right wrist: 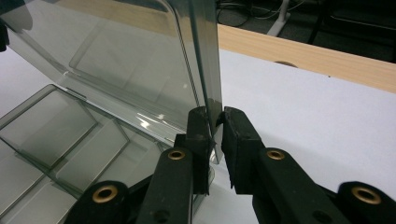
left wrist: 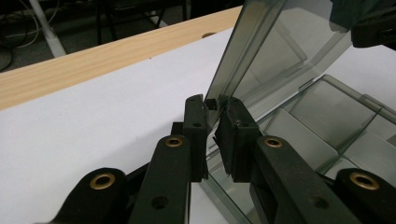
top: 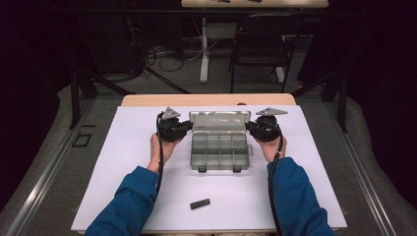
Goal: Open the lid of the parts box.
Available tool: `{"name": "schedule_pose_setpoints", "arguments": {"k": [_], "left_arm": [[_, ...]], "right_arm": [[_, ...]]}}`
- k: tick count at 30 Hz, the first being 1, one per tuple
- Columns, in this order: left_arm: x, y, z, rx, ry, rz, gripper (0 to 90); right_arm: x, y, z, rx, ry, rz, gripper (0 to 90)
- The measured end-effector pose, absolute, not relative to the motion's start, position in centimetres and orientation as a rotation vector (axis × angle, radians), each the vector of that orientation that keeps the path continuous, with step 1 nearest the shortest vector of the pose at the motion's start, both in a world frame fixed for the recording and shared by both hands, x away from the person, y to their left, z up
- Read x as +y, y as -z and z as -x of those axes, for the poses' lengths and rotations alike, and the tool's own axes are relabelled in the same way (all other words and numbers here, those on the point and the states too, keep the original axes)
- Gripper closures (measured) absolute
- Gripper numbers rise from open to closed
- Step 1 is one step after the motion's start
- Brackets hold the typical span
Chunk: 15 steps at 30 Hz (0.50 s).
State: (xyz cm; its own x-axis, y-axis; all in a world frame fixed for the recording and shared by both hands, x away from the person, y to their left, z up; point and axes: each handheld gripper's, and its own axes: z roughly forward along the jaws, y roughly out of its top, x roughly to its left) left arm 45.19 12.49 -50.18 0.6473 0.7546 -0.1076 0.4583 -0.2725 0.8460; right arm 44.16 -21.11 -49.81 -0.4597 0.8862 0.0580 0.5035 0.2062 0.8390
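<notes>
The clear compartment box [top: 219, 151] sits in the middle of the white tabletop [top: 133, 162], its lid [top: 220, 121] raised on the far side and standing nearly upright. I have that lid pinched by both side edges. My left tongs [left wrist: 212, 109] are clamped on its left edge low down, close to the hinge line, and my right tongs [right wrist: 215, 116] are clamped on the right edge at about the same height.

The plastic edge is thin and slick, so I judge that either pair could slip off if I swing the lid unevenly. If one hand leads the other, the lid may twist and strain the hinge. The box itself is light and nothing pins it down, so a pull on the lid could drag or tip the whole tray instead of turning the lid. Squeezing harder might crack the edge.

A small black block [top: 200, 203] lies well apart, on the near side of the tabletop between my blue sleeves [top: 129, 199].
</notes>
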Motion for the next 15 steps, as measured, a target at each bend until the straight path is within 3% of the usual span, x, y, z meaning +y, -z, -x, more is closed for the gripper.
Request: {"name": "schedule_pose_setpoints", "arguments": {"k": [15], "left_arm": [[12.1,51.2,-46.2,0.988,-0.403,-1.942,82.1]], "right_arm": [[-20.9,51.0,-45.1,2.048,-1.137,-1.334,80.9]]}}
